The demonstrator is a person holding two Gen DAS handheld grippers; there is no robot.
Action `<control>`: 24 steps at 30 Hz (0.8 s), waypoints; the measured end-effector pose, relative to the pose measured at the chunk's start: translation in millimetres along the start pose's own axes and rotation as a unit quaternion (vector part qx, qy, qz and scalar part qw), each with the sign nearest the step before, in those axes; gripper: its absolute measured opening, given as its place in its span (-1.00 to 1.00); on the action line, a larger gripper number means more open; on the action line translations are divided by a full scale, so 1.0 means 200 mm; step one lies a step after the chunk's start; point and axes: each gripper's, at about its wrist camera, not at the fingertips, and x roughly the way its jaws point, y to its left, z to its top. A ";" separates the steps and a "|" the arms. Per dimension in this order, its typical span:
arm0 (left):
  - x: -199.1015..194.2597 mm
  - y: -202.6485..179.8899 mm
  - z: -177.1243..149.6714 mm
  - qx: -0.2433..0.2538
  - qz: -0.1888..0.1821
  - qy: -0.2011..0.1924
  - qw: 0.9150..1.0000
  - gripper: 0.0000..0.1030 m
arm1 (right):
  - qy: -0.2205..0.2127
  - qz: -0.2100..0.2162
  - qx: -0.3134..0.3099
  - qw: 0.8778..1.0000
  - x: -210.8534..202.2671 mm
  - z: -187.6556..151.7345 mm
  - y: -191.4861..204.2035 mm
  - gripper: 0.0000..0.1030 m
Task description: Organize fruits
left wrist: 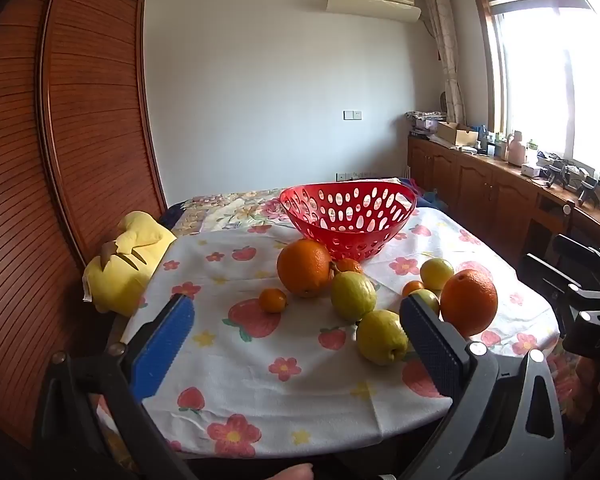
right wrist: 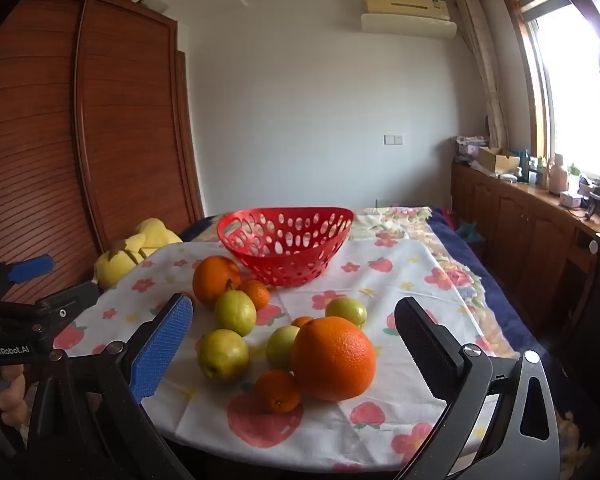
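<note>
Both claws are gaping at full width and gripping nothing: the left gripper (left wrist: 296,332) and right gripper (right wrist: 294,340) are hovering short of the fruit. One dark finger (left wrist: 432,344) is covering part of a green fruit (left wrist: 428,300). Beyond lies a big orange (right wrist: 334,358), half hiding a small one (right wrist: 302,321). Farther off, the red basket (right wrist: 286,246) is sitting empty on the tablecloth (left wrist: 300,392).
</note>
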 end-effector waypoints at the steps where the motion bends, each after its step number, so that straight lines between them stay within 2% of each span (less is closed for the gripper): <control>1: 0.00 0.00 0.00 0.000 -0.001 0.000 1.000 1.00 | 0.002 -0.001 -0.001 1.000 0.00 0.00 0.00 1.00; 24: -0.05 0.00 0.01 -0.001 -0.003 -0.007 1.000 1.00 | 0.011 -0.004 -0.002 1.000 0.00 0.00 0.01 1.00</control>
